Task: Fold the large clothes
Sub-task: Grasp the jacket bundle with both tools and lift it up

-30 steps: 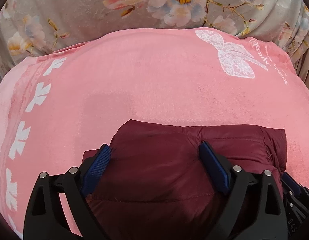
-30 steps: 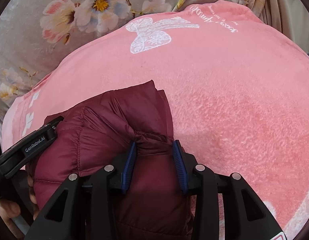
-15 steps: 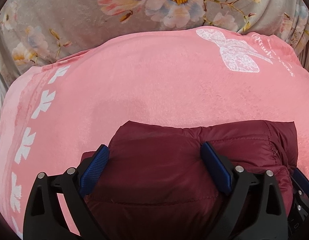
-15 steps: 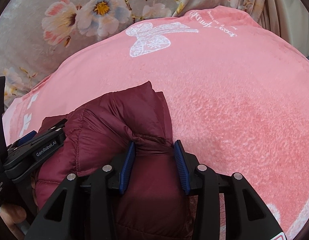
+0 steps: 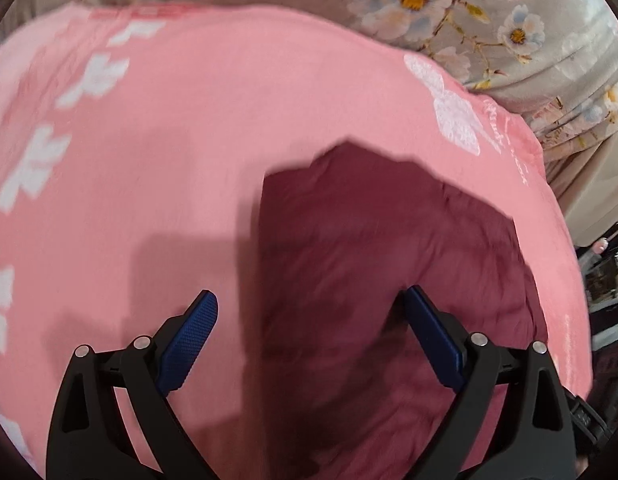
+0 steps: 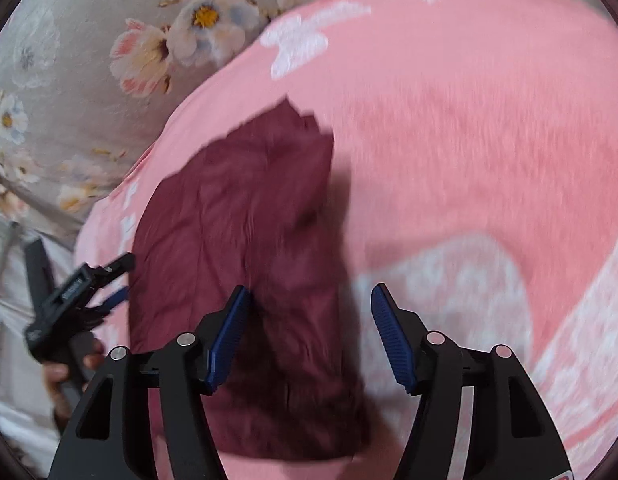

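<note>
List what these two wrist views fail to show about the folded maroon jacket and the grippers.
- Maroon jacket, left wrist view: motion blur hides seams and fold lines; its near end is hidden behind the left gripper.
- Jacket, right wrist view: its near part is partly covered by the right gripper, whose jaws are opening and grip nothing.
- Pink blanket: printed lettering is too blurred to read.
- Left gripper in the right wrist view: blurred, jaws unclear.

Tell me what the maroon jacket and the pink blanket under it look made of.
Maroon jacket: looks like thin, smooth synthetic shell over padding, judging by its puffy, creased surface. Pink blanket: apparently plush fleece, with a fuzzy matte nap.
</note>
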`<state>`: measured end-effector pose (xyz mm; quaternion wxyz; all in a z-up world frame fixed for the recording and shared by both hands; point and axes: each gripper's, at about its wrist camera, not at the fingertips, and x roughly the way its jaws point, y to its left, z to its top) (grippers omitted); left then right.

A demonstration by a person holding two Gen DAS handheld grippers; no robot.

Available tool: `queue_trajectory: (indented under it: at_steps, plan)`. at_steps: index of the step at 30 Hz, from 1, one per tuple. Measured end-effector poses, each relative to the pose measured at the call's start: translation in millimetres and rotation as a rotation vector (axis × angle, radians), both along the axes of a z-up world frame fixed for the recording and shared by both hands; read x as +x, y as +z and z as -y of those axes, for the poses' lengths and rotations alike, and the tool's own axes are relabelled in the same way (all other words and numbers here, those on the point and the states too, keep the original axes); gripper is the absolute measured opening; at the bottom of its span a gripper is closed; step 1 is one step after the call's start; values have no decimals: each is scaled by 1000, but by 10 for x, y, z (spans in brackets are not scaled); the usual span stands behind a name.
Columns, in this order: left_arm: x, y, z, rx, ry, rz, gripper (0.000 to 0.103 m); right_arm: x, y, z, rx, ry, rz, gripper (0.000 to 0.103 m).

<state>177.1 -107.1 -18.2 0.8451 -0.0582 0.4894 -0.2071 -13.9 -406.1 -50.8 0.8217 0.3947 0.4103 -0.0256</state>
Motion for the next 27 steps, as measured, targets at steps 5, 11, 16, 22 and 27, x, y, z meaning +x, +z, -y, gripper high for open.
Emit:
queue_trajectory:
  at_steps: [5, 11, 16, 22, 27]
  plan:
    - [-170, -301, -21, -97, -47, -114, 94, 56, -95, -92, 37, 19, 31, 66]
    - [-185, -248, 159, -76, -73, -85, 91, 282, -161, -126, 94, 47, 87, 67]
    - [-253, -63, 253, -24, -70, -25, 62, 345, -69, -227, 83, 65, 107, 33]
    - [-456, 416, 165, -49, -134, 93, 35, 163, 440, -414, -8, 64, 203, 18]
    - [-668, 917, 78, -70, -176, 224, 34, -2, 1072, -581, -127, 61, 335, 17]
